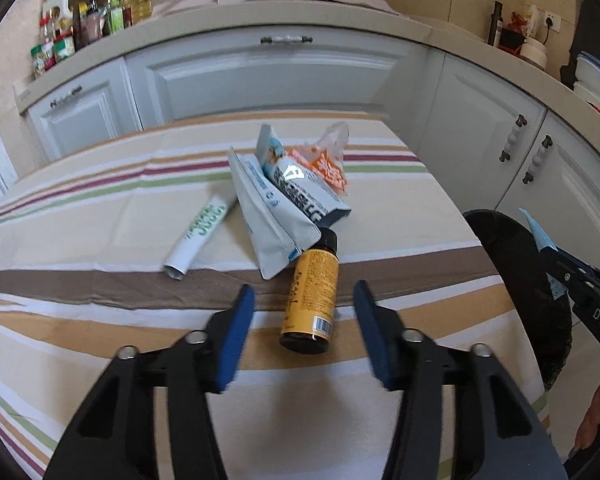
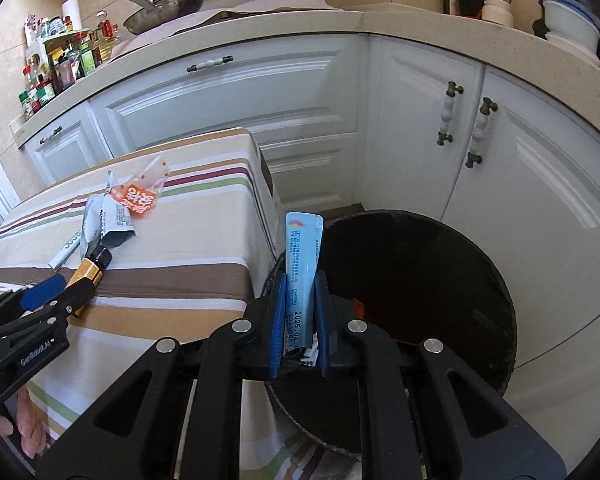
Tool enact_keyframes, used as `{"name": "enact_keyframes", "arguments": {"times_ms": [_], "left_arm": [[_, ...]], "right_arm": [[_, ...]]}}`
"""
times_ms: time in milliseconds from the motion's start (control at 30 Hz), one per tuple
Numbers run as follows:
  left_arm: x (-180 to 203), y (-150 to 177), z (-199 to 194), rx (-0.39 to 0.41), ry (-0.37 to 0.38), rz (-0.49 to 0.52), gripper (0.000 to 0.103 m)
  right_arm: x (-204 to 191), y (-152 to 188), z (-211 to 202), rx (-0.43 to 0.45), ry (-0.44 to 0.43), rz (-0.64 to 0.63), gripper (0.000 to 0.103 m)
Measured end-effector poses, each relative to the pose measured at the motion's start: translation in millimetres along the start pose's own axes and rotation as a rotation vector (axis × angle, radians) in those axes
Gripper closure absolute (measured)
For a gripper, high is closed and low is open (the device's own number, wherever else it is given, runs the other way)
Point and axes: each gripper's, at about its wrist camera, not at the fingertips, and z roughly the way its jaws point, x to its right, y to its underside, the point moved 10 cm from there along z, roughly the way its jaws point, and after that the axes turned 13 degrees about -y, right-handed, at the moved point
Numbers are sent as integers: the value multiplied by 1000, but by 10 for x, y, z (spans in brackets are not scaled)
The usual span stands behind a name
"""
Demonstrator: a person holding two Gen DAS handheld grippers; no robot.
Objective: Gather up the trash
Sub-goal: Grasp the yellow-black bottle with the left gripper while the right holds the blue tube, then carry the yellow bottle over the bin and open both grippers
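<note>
From the left wrist, the left gripper [image 1: 304, 304] stands open astride an amber bottle [image 1: 311, 296] lying on the striped tablecloth [image 1: 100, 216], a grey pouch [image 1: 268, 216] overlapping its cap and a white tube [image 1: 200, 236] beside, while from the right wrist the right gripper [image 2: 300, 280] pinches a blue sachet [image 2: 302, 256] upright over the black bin [image 2: 480, 264]

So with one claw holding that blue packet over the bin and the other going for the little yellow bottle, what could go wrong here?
Three things, I'd guess:

1. The blue packet is pinched in the right gripper near the black bin's rim, so released now it might miss.

2. The yellow bottle lies on its side between the left gripper's open fingers; a nudge could roll it.

3. A grey pouch rests over the bottle's cap and may get dragged along.
</note>
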Motion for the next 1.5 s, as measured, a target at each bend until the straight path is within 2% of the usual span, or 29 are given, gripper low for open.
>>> {"name": "enact_keyframes", "arguments": {"times_ms": [100, 133, 467, 733, 933, 1500], "left_arm": [[17, 24, 35, -21, 10, 4, 77], [20, 29, 33, -22, 11, 5, 78], [55, 58, -65, 1, 15, 13, 78], [133, 39, -397, 84, 22, 27, 78], [336, -34, -673, 162, 48, 70, 78], [980, -164, -1011, 250, 129, 142, 78]], "right_arm": [[33, 11, 2, 1, 0, 6, 89], [40, 13, 5, 0, 0, 7, 89], [74, 53, -54, 7, 6, 8, 89], [88, 91, -203, 27, 12, 8, 89], [191, 125, -387, 47, 33, 18, 89], [665, 116, -942, 128, 115, 66, 89]]}}
